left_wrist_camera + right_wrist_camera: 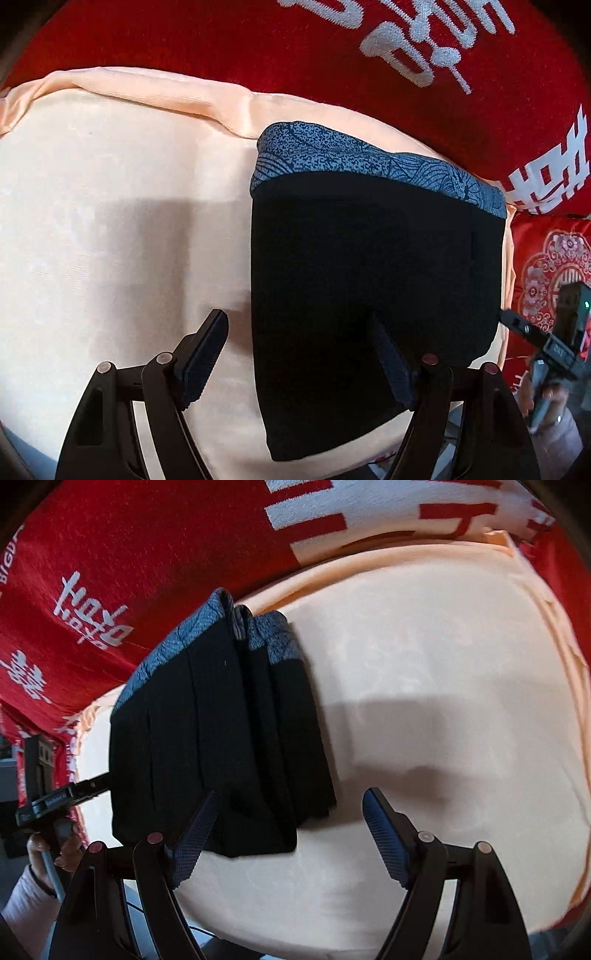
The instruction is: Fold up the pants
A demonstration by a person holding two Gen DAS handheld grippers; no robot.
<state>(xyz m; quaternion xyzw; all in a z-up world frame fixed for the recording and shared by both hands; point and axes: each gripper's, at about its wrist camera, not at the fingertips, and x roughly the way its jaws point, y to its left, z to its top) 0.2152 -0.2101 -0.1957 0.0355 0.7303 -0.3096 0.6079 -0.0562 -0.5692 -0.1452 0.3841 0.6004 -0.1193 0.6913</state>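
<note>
The black pants with a blue patterned waistband lie folded in a compact stack on a peach sheet. My left gripper is open; its right finger is over the near part of the pants, its left finger over the sheet. In the right wrist view the pants show several stacked layers. My right gripper is open, its left finger at the stack's near edge, its right finger over bare sheet. Neither grips anything.
A red blanket with white characters lies behind the sheet and shows in the right wrist view. A red patterned cushion sits at the right. Each view shows the other gripper at its edge: the right gripper, the left gripper.
</note>
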